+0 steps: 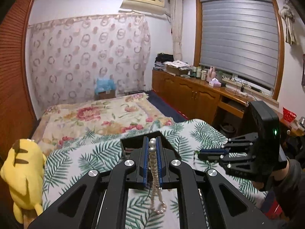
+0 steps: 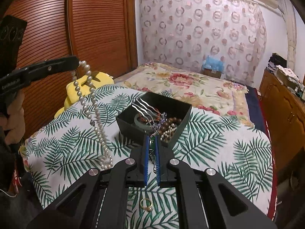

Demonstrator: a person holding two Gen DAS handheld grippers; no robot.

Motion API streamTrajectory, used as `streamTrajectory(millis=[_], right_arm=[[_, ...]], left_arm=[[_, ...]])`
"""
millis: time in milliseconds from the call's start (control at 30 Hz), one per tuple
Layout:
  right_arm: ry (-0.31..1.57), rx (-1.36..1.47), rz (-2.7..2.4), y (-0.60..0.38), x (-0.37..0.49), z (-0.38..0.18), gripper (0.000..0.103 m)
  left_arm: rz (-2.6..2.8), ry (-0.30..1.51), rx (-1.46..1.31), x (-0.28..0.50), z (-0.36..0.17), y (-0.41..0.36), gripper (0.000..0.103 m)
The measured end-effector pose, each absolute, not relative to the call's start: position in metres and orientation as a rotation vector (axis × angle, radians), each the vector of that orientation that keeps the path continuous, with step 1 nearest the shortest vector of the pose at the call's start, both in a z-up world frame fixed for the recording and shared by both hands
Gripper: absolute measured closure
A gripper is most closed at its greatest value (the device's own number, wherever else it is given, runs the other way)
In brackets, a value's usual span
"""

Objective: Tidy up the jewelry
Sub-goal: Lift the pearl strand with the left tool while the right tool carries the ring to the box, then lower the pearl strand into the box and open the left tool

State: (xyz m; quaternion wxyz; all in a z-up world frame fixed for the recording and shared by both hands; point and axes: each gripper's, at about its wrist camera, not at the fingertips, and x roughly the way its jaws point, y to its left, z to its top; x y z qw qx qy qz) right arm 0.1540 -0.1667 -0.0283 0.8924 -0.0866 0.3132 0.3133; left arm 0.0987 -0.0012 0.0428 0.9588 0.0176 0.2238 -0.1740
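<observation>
My left gripper (image 1: 152, 141) is shut on a white pearl necklace (image 1: 155, 173), which hangs in a long loop below the jaws. In the right wrist view the necklace (image 2: 95, 106) dangles from the left gripper (image 2: 77, 64) at the left, above the leaf-print cloth. My right gripper (image 2: 152, 138) is shut on a green-stone bracelet (image 2: 152, 146) with a metal chain, held at the near edge of a black jewelry box (image 2: 179, 131). The box holds brown beads, silver hairpins and other pieces. A gold ring (image 2: 146, 204) lies on the cloth beneath the right gripper. The right gripper (image 1: 200, 153) shows at the right of the left wrist view.
The leaf-print cloth (image 2: 219, 148) covers a raised surface at the foot of a floral bed (image 2: 190, 84). A yellow plush toy (image 1: 24, 173) sits at its left edge. Wooden cabinets (image 1: 190, 95) with clutter run along the right wall. A wooden wardrobe (image 2: 85, 28) stands left.
</observation>
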Motion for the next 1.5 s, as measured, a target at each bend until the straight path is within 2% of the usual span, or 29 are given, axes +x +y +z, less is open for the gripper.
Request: streamTrajectory(millis=[667, 1133, 1500], right_arm=[[0.614, -0.177, 0.717, -0.147, 0.217, 0.001, 0.096], [0.702, -0.166, 0.732, -0.135, 0.244, -0.040, 0.095], [0.709, -0.165, 0.736, -0.131, 0.248, -0.046, 0.095]], left_arm=[[-0.342, 0.374, 0.035, 0.164, 0.110, -0.016, 0.096], [-0.343, 0.505, 0.021, 0.197, 0.061, -0.017, 0.096], [-0.336, 0.561, 0.029, 0.204, 0.037, -0.017, 0.096]])
